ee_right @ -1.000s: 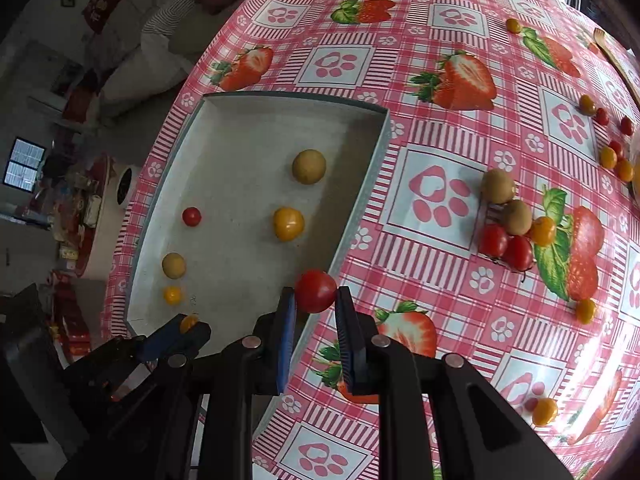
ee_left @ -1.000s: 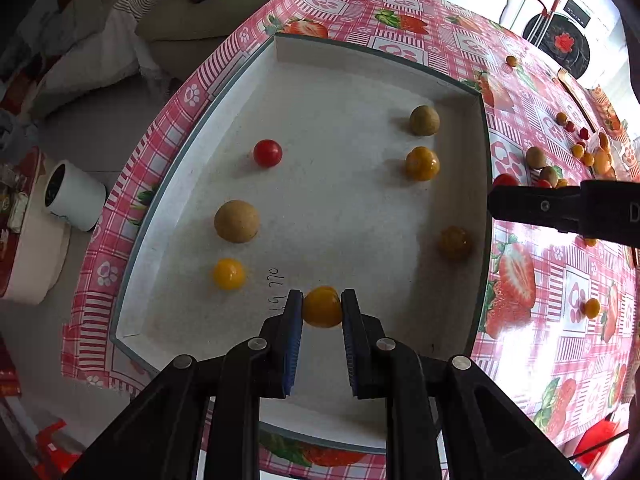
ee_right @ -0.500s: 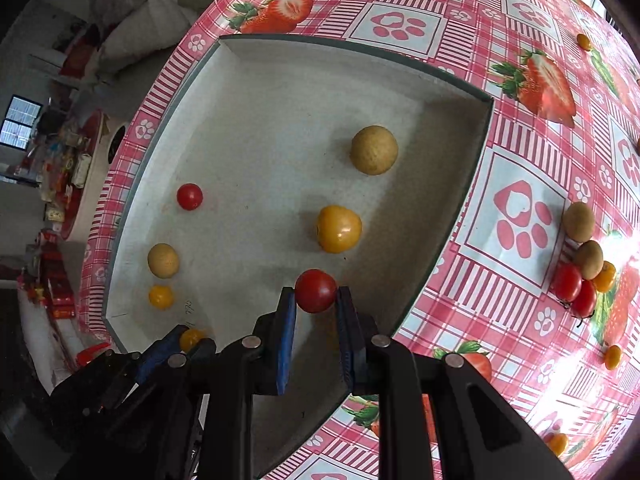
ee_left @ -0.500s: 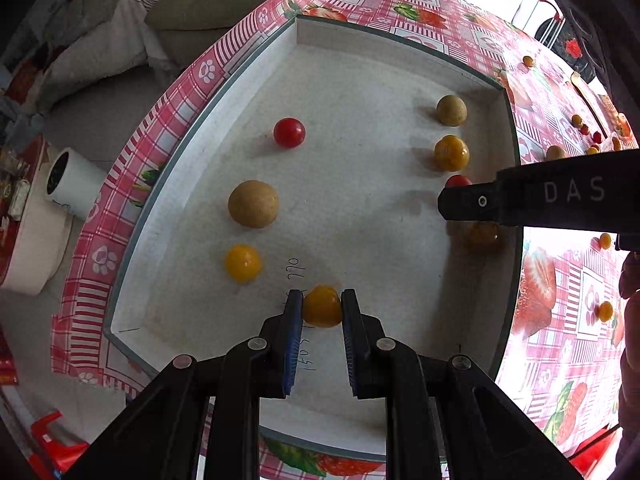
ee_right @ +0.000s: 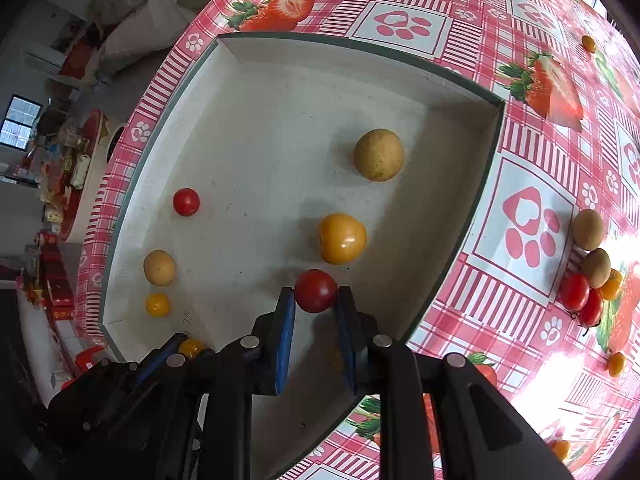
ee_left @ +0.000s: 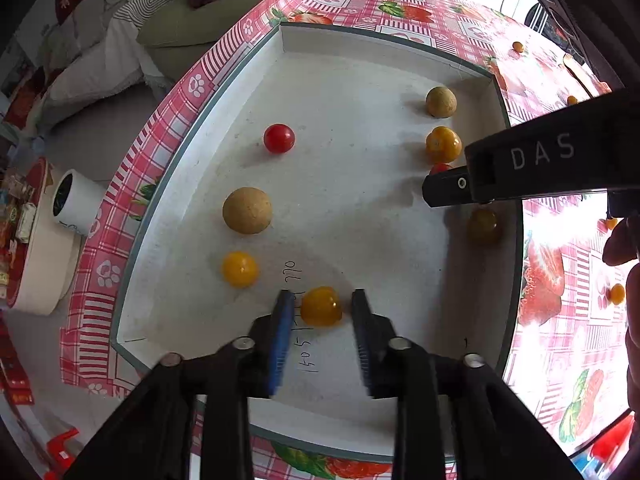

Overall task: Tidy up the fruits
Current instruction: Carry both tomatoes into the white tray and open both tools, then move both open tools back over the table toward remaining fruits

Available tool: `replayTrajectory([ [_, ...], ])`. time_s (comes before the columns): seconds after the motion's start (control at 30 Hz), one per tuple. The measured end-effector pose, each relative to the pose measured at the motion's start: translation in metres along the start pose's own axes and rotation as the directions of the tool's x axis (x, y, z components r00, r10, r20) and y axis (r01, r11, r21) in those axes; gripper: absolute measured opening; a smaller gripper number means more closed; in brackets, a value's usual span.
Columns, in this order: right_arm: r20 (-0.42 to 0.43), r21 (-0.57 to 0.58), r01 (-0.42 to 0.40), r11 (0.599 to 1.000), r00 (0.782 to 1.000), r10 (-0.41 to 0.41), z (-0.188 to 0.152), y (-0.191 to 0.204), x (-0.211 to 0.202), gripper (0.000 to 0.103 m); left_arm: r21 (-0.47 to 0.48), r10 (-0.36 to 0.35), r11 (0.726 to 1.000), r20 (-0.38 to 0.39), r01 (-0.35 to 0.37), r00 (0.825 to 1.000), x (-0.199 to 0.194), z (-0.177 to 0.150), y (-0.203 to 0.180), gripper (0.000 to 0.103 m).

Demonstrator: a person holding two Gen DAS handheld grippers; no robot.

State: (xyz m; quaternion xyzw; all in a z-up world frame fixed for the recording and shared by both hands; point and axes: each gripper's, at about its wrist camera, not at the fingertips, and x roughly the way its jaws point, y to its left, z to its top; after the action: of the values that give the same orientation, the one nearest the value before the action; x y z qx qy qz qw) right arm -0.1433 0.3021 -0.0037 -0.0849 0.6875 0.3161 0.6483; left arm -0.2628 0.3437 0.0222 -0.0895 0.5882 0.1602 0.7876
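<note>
A shallow white tray [ee_left: 360, 68] [ee_right: 280, 56] lies on the strawberry tablecloth and holds several small fruits. My left gripper [ee_left: 319, 308] is open low over the tray's near edge. A yellow tomato [ee_left: 321, 306] lies on the tray floor between its fingers, with gaps on both sides. My right gripper [ee_right: 316, 294] is shut on a red tomato [ee_right: 316, 290] and holds it over the tray, near an orange tomato [ee_right: 342, 238]. The right gripper also shows in the left wrist view [ee_left: 440, 190], reaching in from the right.
In the tray: a red tomato [ee_left: 279, 138], a brown longan [ee_left: 247, 210], a yellow tomato [ee_left: 240, 269], another longan [ee_left: 441, 101], and a dark fruit [ee_left: 484, 226]. Loose fruits [ee_right: 588, 264] cluster on the tablecloth at right. A sofa and floor lie beyond the table edge.
My left gripper has opened and let the yellow tomato rest on the tray. My right gripper has carried the red tomato from the tray's rim to over its floor.
</note>
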Motion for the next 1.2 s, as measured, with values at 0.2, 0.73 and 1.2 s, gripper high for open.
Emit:
replayTrajectory([
  [0.2,0.049,0.021,-0.056,0.998,0.997,0.055,-0.002,-0.008,-0.018,0.057,0.017,0.029,0.999,0.033,-0.029,0.999,-0.007,0.003,-0.003,0.075],
  [0.73,0.187,0.151,-0.056,0.987,0.982,0.028,-0.029,-0.068,-0.085,0.079,0.129,0.022,0.991,0.026,-0.025,0.999,-0.021,0.029,-0.039,0.075],
  [1.2,0.189,0.399,0.049,0.916,0.973,-0.134,-0.108,-0.176,-0.117,0.082,0.309,-0.088,0.949,0.056,0.067,0.994,-0.040,0.061,-0.129,0.075],
])
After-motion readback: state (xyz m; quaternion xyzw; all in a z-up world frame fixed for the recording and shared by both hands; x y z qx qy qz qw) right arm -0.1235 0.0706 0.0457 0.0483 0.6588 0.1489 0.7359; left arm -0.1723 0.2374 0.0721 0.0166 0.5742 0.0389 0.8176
